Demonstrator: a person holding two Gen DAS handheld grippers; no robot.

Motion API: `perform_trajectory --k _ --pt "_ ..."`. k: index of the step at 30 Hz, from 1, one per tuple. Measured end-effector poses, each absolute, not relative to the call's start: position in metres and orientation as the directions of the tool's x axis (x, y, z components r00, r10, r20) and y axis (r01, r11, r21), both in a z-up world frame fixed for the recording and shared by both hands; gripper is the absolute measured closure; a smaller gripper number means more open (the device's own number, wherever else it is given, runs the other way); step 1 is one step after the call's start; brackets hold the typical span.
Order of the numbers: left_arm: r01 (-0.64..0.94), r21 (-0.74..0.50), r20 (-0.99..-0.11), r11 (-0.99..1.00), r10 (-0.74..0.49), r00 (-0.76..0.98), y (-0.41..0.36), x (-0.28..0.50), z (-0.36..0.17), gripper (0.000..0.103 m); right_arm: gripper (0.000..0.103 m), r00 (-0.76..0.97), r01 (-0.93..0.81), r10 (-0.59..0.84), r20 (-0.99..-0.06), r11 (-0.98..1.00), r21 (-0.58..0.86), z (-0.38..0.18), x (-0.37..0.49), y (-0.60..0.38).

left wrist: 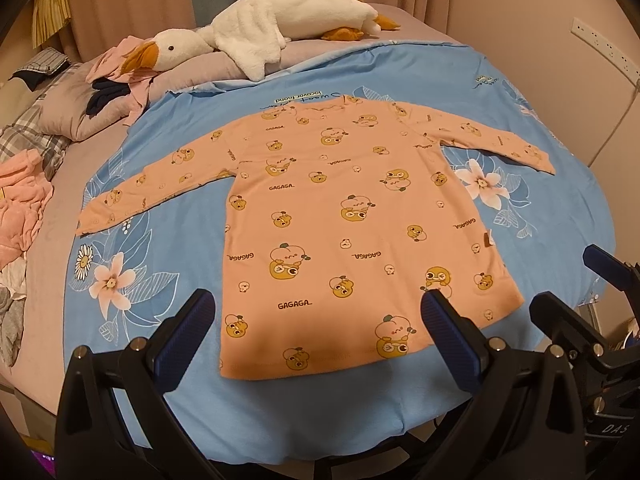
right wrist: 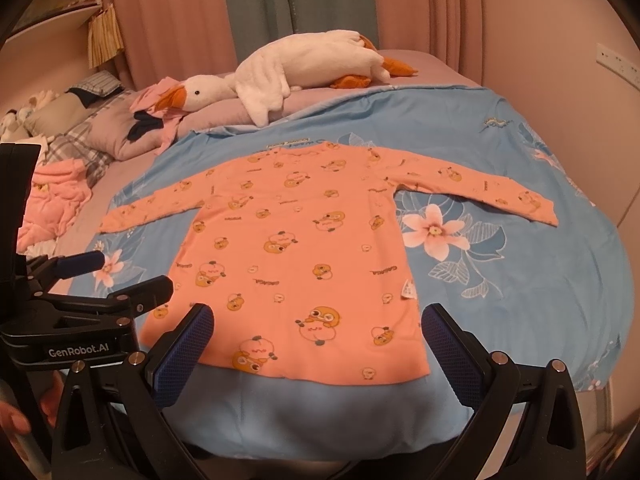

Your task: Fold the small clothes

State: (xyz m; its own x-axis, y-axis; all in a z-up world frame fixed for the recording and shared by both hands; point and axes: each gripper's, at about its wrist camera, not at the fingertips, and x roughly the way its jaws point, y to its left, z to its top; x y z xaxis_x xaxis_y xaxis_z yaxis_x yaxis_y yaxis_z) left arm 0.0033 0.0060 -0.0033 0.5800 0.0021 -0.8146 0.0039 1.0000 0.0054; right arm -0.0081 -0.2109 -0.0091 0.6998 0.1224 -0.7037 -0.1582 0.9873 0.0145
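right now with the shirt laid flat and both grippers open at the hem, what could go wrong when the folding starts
1. The pink shirt lies on a soft blue sheet; a pinch at the hem may catch the sheet too.
2. The left gripper and right gripper hang close together near the hem, so they could bump each other.
3. Both sleeves are spread wide, the far one near the sheet's edge; a quick fold may drag it crooked.

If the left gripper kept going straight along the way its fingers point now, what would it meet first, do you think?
Most likely the pink long-sleeved shirt: the open left gripper frames its hem on the blue floral sheet. Depth is unclear.
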Motion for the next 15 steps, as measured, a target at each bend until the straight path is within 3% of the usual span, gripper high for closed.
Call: perform_trajectory --k 15 --pt "-0.003 0.008 -0.813 1.000 0.008 0.582 0.0119 0.0036 -0.0050 0.000 0.000 0.698 -0.161 0.125 -0.705 0.987 0.017 -0.0090 -0.0064 -0.2090"
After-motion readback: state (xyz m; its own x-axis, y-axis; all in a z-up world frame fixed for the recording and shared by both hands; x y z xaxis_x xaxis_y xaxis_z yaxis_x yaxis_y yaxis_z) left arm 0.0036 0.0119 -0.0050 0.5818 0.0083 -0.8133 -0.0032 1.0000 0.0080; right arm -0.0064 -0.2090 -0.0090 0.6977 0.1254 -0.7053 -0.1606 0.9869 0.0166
